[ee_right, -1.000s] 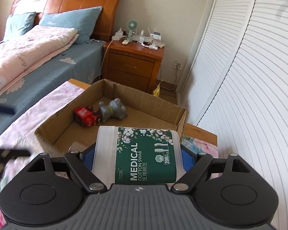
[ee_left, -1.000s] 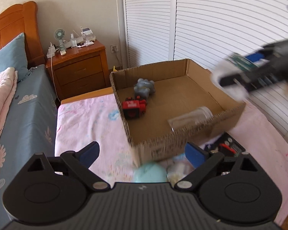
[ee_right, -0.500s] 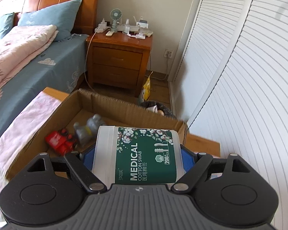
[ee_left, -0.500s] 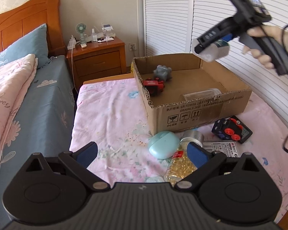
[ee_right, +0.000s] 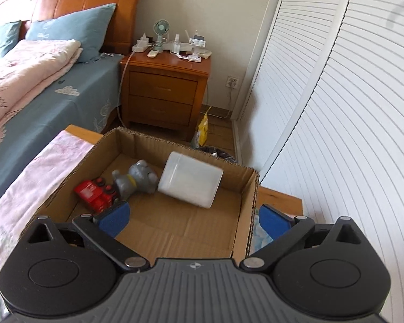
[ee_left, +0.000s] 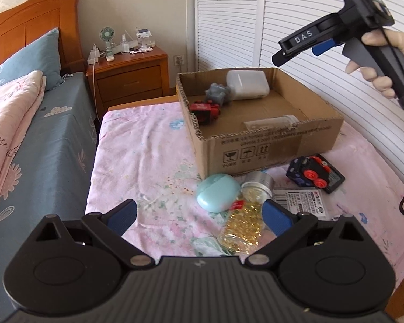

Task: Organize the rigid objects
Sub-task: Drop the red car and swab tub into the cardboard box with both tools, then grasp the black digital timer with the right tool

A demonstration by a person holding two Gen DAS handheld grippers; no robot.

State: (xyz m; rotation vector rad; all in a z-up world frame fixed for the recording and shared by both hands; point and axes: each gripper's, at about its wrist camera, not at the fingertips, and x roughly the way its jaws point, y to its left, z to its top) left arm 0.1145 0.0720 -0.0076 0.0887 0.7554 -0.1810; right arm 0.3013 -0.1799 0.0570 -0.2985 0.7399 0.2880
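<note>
A cardboard box [ee_left: 272, 145] [ee_right: 246, 215] stands on the pink-covered table. Inside lie a white cotton swab tub [ee_left: 247, 84] [ee_right: 191, 179] at the far side, a grey toy [ee_left: 218, 94] [ee_right: 137, 179], a red toy truck [ee_left: 204, 110] [ee_right: 97, 195] and a clear bottle [ee_left: 272, 122]. My right gripper [ee_right: 194, 219] is open and empty above the box. It also shows in the left wrist view [ee_left: 288, 51]. My left gripper [ee_left: 199, 216] is open and empty, just above a bottle of yellow capsules [ee_left: 245, 215] and a mint case [ee_left: 218, 192].
A blue toy with red wheels [ee_left: 309, 172] and a printed packet [ee_left: 299, 199] lie in front of the box. The bed [ee_left: 40, 145] is at the left, a nightstand [ee_right: 164, 94] behind, louvred doors [ee_right: 336, 107] at the right.
My right gripper has opened and let go of the cotton swab tub, which now lies in the box. My left gripper has pulled back from the box.
</note>
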